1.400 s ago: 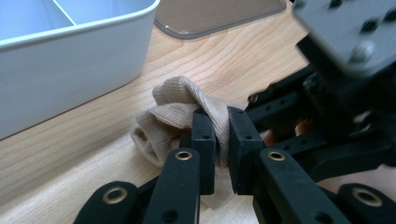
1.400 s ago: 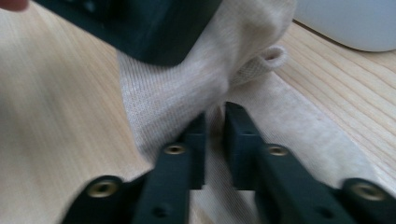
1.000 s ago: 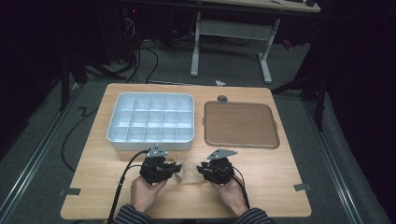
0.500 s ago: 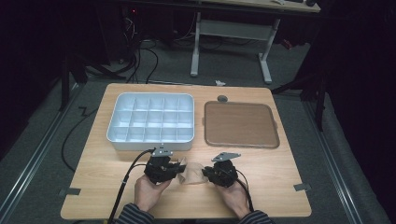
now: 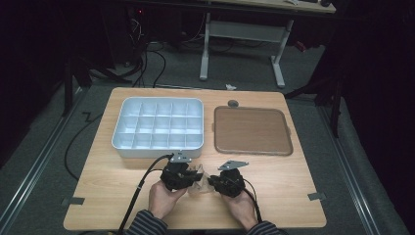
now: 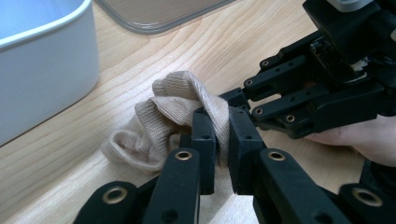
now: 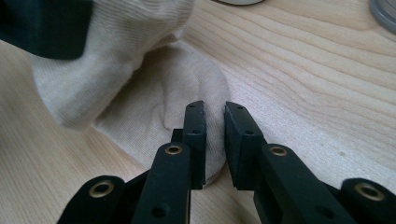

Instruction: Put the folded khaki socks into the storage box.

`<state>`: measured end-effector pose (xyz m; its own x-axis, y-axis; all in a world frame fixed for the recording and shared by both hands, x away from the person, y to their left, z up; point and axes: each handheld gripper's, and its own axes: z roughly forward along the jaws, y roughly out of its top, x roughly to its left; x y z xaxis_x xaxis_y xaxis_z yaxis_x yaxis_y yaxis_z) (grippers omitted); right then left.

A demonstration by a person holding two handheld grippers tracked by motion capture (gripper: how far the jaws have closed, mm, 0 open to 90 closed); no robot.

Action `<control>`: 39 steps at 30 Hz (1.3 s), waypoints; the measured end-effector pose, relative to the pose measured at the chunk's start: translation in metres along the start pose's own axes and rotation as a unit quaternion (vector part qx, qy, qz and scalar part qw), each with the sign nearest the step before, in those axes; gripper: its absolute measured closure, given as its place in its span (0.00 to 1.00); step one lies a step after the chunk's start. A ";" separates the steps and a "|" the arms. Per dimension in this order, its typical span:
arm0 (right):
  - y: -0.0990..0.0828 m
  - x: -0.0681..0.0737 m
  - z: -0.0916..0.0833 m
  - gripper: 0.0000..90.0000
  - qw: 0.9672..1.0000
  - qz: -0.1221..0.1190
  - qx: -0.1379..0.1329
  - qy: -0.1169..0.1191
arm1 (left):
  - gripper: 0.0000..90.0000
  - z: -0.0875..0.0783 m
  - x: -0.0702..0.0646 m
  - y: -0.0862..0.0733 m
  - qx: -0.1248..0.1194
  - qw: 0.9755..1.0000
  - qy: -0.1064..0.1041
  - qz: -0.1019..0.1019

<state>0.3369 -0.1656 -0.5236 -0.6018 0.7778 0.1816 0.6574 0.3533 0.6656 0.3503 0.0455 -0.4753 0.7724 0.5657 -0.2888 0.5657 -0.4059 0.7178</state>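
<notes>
Sock (image 5: 198,182) lies on the wooden table (image 5: 122,196), near the front edge, between the two tongs. It is beige and soft. One end lies flat on the wood and the other end is lifted and bunched up. Its long way seems to run sideways, from one hand to the other, but the bunching makes that hard to tell.

Left gripper (image 6: 218,140) is clenched on a fold of the sock. Right gripper (image 7: 214,126) has just been closing on the flat end, which sits between its jaws.

I think thin cloth could slip out if the hands pull apart too hard. The white tray with little boxes (image 5: 159,125) and brown tray (image 5: 252,129) sit farther back.
</notes>
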 end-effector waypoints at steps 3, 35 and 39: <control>0.000 0.001 0.000 0.88 1.000 0.001 0.000 0.002 | 0.92 0.004 -0.001 0.000 0.002 1.000 -0.002 0.003; -0.009 -0.009 -0.010 0.87 1.000 0.001 -0.004 0.013 | 0.86 0.034 0.006 -0.011 0.034 0.999 -0.002 -0.006; -0.010 -0.010 -0.010 0.87 1.000 0.001 -0.005 0.010 | 0.72 0.034 0.006 -0.011 0.033 0.999 -0.005 -0.006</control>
<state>0.3318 -0.1819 -0.5242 -0.6100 0.7675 0.1969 0.6535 0.3467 0.6729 0.3585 0.0294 -0.5064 0.7677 0.5640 -0.3042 0.5931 -0.4455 0.6707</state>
